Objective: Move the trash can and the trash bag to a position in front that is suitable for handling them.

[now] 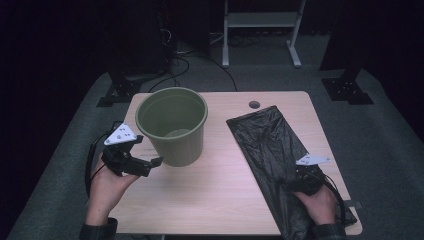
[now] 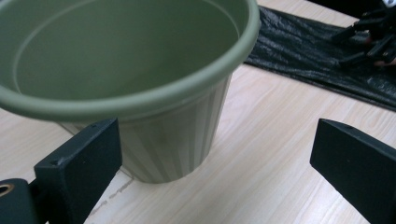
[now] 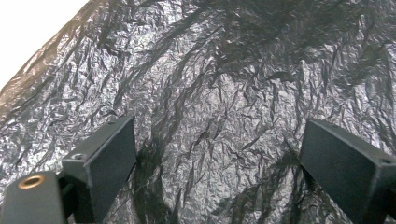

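Bin: a dull green plastic bin, round, with a thick rolled rim and faint vertical ribs down its tapering wall; it stands upright and looks empty inside.
Bin's place: on the back left part of my table, well apart from the bag.
Bag: a black plastic bag, glossy and finely crinkled, lying flat in a long strip down the right side of the table, its near end over the front edge.
My left gripper: jaws spread wide, gripping nothing, just beside the bin's lower wall.
My right gripper: low over the bag's near half, jaws wide apart with crinkled plastic between them, nothing pinched.
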### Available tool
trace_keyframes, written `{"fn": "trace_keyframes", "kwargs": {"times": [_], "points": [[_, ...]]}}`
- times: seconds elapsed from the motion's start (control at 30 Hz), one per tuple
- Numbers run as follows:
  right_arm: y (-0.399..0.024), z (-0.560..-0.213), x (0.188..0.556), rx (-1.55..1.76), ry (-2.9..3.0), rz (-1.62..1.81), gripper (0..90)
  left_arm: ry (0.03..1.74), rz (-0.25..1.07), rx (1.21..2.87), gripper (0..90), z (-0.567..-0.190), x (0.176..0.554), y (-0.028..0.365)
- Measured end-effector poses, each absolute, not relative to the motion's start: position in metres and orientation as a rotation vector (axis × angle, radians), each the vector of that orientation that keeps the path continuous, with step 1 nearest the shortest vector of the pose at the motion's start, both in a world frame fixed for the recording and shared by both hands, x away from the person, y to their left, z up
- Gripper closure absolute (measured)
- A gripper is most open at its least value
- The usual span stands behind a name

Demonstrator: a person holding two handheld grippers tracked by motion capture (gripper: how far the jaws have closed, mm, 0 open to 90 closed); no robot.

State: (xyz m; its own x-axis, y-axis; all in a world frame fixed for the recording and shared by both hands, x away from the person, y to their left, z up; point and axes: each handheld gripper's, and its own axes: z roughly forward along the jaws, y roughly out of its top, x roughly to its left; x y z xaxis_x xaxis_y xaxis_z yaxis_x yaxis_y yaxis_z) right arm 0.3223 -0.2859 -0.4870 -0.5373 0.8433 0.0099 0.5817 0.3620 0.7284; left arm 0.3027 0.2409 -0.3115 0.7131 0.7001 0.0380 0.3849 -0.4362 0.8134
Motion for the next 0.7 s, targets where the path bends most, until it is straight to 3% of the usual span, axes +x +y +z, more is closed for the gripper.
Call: {"fn": "trace_keyframes", "kwargs": {"times": [0.7], "points": [[-0.286, -0.487, 0.322, 1.250, 2.262, 0.985, 10.0, 0.864, 0.525, 2.036, 1.0, -0.279, 0.343, 0.245]]}}
